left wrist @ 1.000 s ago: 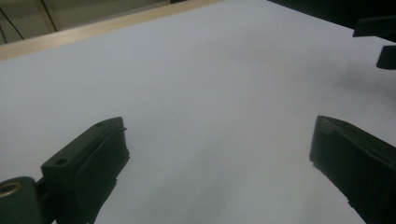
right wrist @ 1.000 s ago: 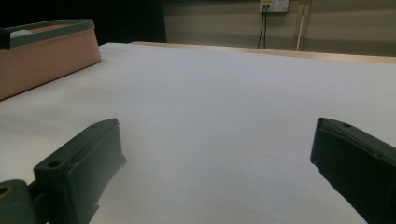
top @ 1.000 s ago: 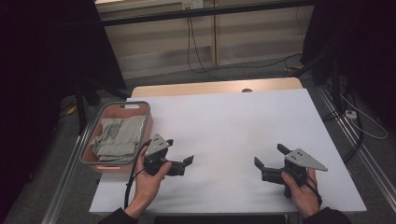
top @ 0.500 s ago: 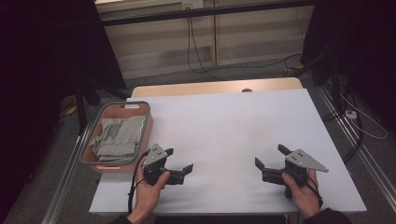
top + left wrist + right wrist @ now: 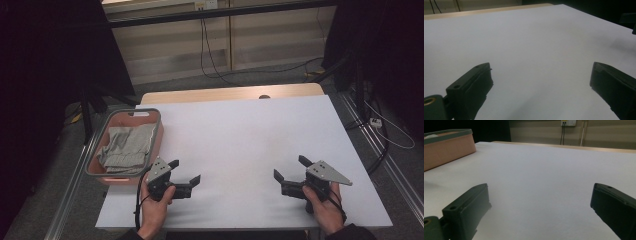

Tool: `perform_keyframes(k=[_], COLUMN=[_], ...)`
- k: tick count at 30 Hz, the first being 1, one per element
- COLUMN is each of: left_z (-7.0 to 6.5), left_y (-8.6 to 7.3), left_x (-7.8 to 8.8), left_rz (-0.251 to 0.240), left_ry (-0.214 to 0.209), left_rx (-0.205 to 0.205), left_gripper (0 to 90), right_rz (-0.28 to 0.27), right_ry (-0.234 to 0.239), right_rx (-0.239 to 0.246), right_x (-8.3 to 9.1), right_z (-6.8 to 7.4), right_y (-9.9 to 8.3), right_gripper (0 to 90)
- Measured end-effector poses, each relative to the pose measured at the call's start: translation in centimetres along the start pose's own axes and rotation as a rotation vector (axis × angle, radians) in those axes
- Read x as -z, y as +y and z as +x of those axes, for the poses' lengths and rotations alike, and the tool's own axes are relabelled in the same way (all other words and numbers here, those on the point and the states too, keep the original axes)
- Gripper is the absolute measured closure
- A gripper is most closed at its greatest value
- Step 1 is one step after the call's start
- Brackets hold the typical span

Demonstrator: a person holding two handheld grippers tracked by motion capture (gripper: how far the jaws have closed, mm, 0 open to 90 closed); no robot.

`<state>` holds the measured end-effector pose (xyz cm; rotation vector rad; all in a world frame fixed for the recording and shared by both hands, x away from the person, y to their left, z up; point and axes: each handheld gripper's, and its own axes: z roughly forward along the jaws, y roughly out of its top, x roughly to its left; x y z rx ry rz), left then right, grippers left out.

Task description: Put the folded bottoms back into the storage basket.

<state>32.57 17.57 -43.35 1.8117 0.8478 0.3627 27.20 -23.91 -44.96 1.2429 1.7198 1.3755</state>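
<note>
High view: my left gripper (image 5: 184, 171) sits near the front left of the white bench (image 5: 240, 135), jaws spread wide with nothing between them. My right gripper (image 5: 291, 168) is well apart at the front right, jaws equally wide and empty. Just beside my left gripper, a pink basket (image 5: 154, 136) at the bench's left edge holds crumpled grey cloth (image 5: 122, 147).
</note>
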Motion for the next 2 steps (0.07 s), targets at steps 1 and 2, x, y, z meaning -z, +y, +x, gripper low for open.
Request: perform_keyframes(k=[1,2], left_z=[0.02,0.04], left_y=[0.01,0.04], left_x=[-0.01,-0.02], left_rz=[0.001,0.002], left_ry=[-0.001,-0.003], left_rx=[-0.001,-0.003], left_gripper=[4.0,4.0], right_rz=[0.000,0.001], right_ry=[0.000,-0.001], right_rx=[-0.001,-0.002], right_x=[0.01,-0.01], right_z=[0.00,-0.01], right_y=[0.01,0.01], right_gripper=[2.0,2.0])
